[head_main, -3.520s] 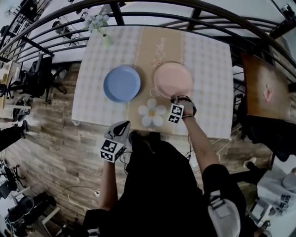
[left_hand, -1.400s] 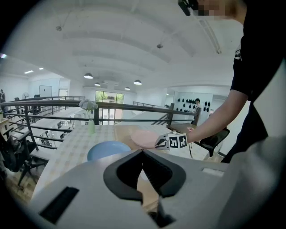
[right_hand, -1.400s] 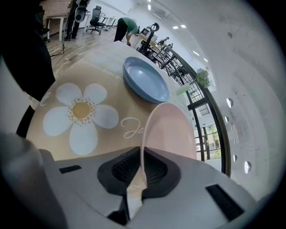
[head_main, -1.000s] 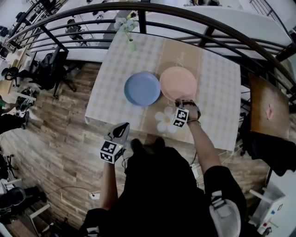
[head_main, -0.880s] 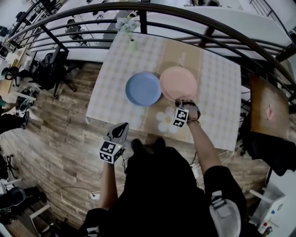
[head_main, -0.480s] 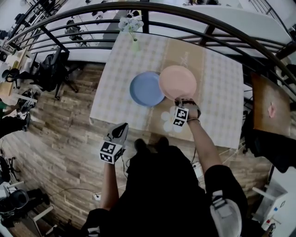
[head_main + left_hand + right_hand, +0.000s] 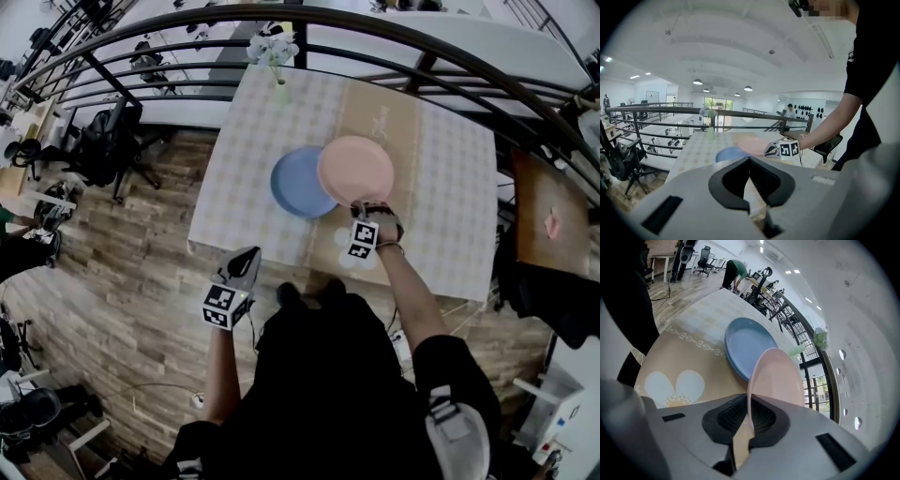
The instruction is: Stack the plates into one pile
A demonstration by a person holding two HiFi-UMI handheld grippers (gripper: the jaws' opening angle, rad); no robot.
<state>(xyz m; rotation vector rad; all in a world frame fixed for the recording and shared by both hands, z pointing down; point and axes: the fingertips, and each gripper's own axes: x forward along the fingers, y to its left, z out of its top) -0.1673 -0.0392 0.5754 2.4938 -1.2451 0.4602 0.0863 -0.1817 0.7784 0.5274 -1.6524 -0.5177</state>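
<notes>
Now my right jaws pinch the near rim of the pink plate, which hangs tilted over the right edge of the blue plate lying on the checked surface. My left jaws (pressed together, nothing in them) hover off the surface's near edge, above the wood floor.

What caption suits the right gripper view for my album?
Right claw grips the pink plate by its rim, partly over the blue plate.
</notes>
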